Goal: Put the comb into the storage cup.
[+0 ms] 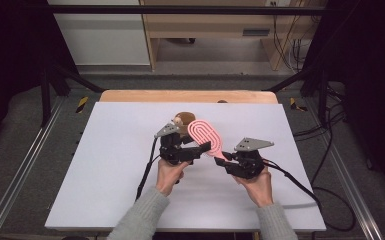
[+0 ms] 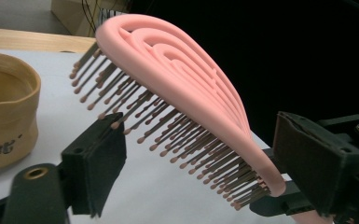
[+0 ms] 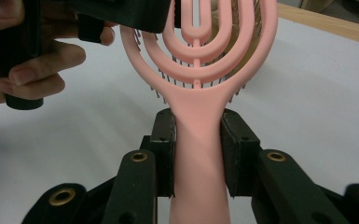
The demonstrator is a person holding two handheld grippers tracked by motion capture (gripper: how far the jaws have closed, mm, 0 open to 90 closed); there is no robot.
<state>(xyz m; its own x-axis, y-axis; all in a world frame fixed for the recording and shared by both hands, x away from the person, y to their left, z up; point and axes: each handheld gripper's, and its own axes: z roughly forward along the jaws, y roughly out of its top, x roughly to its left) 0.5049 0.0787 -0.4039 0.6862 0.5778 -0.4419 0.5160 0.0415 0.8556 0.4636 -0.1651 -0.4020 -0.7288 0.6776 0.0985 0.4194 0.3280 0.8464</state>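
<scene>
A pink vented hairbrush (image 1: 205, 135) is held up over the white table, its head tilted toward the far left. My right gripper (image 1: 226, 157) is shut on its handle (image 3: 198, 186), a black pad pressing on each side. My left gripper (image 1: 200, 150) reaches in from the left, and its jaws straddle the brush head (image 2: 177, 79). One pad (image 2: 98, 163) is on the bristle side and the other pad (image 2: 317, 172) is behind the pink back. Both pads stand a little apart from the brush. In the right gripper view the left gripper (image 3: 121, 14) crosses over the head.
A small tan fabric basket (image 2: 4, 107) with printed lettering stands on the table beyond the brush, and shows brown in the high view (image 1: 184, 118). The white tabletop (image 1: 105, 165) lies on a wooden one. Cables trail from both grippers toward the near edge.
</scene>
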